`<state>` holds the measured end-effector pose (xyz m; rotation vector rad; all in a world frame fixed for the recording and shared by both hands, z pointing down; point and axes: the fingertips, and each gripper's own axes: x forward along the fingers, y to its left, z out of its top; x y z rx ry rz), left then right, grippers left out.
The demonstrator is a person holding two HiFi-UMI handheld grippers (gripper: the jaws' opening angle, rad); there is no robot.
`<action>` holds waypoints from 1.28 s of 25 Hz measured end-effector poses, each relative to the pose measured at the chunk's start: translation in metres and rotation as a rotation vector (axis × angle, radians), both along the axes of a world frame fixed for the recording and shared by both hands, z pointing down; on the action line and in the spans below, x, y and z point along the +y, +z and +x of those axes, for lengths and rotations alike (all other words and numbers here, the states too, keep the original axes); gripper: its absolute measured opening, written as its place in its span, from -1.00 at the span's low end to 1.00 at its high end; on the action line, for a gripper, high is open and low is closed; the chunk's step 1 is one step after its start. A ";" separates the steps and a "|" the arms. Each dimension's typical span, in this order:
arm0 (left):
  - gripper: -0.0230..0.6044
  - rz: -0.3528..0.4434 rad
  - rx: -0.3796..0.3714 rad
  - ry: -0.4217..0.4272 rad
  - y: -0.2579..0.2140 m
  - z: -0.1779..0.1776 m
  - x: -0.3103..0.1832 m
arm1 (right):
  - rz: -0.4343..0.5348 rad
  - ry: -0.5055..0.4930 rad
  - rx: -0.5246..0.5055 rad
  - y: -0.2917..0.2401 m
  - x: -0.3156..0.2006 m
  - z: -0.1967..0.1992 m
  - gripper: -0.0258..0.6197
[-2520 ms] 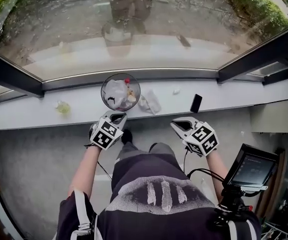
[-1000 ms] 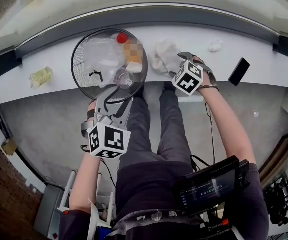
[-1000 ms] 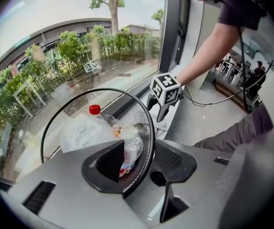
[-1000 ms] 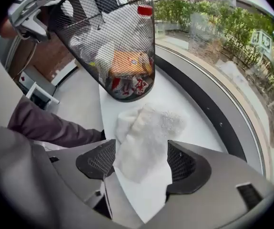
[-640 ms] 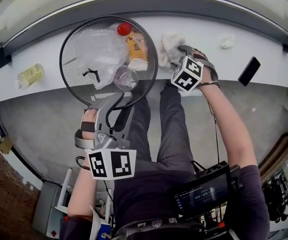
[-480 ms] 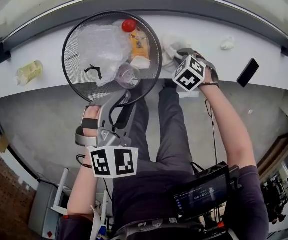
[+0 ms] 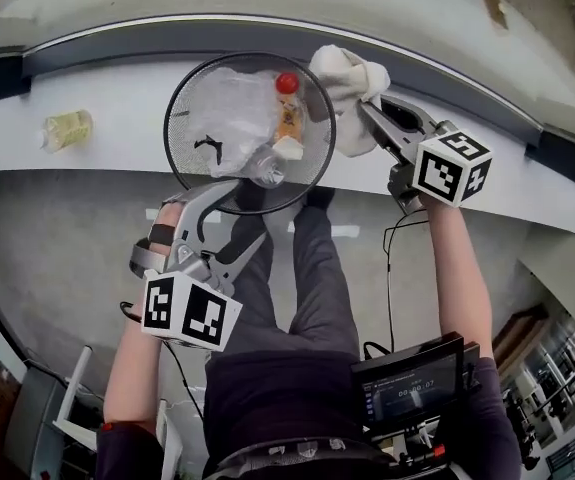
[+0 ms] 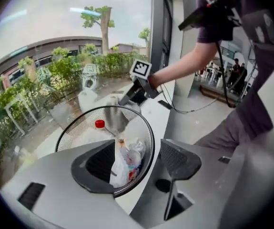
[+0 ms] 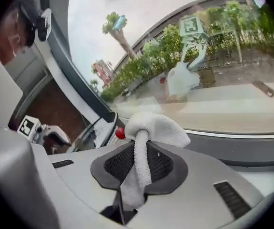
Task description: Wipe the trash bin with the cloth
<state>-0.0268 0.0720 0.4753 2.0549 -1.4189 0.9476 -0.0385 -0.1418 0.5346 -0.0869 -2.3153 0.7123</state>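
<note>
A black wire-mesh trash bin (image 7: pixel 195 103) with plastic wrap and a red cap (image 7: pixel 286 83) inside stands on the white window ledge (image 7: pixel 97 163). My left gripper (image 7: pixel 229 208) is at the bin's near rim. In the left gripper view the mesh wall (image 8: pixel 75 130) runs between the jaws, which have just been opening. A gap shows beside the right pad (image 8: pixel 177 159). My right gripper (image 7: pixel 372 118) is raised at the bin's right rim. Its jaws have just been closing and are shut on a white cloth (image 7: pixel 352 83), which bunches above the pads (image 9: pixel 148 128).
A yellowish crumpled wrapper (image 7: pixel 67 128) lies on the ledge to the left. The dark window frame (image 7: pixel 127 43) runs just behind the bin. A dark phone (image 8: pixel 164 105) lies on the ledge past the right arm. A small screen (image 7: pixel 407 378) hangs at the person's waist.
The right gripper has lifted the white cloth off the ledge, up beside the bin's right rim. The left gripper stays at the near rim, slightly higher, its jaws wider.
</note>
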 end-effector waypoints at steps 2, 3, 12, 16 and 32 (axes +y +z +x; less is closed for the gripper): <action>-0.04 -0.043 -0.097 0.066 0.014 -0.003 0.005 | -0.035 0.019 -0.046 -0.011 -0.004 -0.014 -0.70; -0.04 -0.057 -0.146 0.090 0.020 -0.005 0.006 | -0.038 0.009 -0.053 -0.011 -0.002 -0.020 -0.70; -0.70 -0.044 -0.109 0.094 0.032 0.014 0.009 | -0.162 -0.133 0.030 0.024 0.066 0.006 -0.70; -0.75 -0.033 -0.083 0.028 0.030 0.020 0.001 | -0.177 -0.168 0.041 0.029 0.094 0.025 -0.70; -0.70 0.001 0.166 -0.113 -0.017 0.016 -0.014 | -0.162 -0.268 0.019 0.024 0.150 0.061 -0.70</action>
